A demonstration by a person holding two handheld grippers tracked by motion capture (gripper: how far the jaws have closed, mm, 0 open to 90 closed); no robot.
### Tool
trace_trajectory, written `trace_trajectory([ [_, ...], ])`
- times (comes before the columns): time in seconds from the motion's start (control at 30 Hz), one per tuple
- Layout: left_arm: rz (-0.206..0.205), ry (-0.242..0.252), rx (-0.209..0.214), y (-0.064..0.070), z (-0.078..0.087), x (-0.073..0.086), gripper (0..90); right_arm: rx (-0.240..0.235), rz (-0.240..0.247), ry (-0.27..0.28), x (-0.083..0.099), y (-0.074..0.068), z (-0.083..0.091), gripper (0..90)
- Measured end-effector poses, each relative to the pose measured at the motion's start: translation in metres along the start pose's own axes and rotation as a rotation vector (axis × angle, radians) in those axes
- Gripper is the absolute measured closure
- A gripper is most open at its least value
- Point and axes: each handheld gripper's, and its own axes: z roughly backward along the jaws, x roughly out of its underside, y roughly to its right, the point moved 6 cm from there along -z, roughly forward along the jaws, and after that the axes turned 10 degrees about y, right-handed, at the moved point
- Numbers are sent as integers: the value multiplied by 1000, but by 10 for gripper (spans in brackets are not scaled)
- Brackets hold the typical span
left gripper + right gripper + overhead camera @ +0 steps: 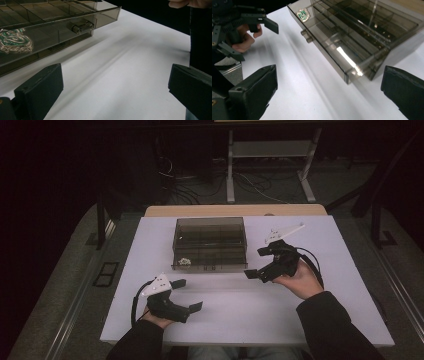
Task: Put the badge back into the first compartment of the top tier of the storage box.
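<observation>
Left gripper: nearest the person, held in the left hand low over the front-left part of the counter; its jaws are spread wide with nothing between them, pointing toward the right.
Left gripper view: the two black jaws stand far apart over bare white surface; the box's front corner lies ahead and to the left.
Counter: white top, bare in the stretch between the two grippers.
Right gripper: farther in and to the right, held in the right hand; its jaws are parted and empty, pointing left toward the box's front right corner, close to it but not touching.
Right gripper view: the jaws frame the box's near corner; the left gripper shows farther off at the upper left.
Box: smoky clear plastic organiser with divided compartments, resting flat on the counter's far middle; small knobs stick out from its front face.
Badge: a small green and silver emblem, inside the box at its front-left corner.
Floor: beyond the counter, cables and pale table legs.
</observation>
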Motion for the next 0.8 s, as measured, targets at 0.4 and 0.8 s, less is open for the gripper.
trace_trajectory([
  [0.4, -1, -2, 0, 0, 0, 0, 0, 36, -57, 32, 36, 6, 20, 5],
  [0.8, -2, -5, -3, -1, 0, 1, 0, 89, -108, 63, 69, 12, 42, 4],
])
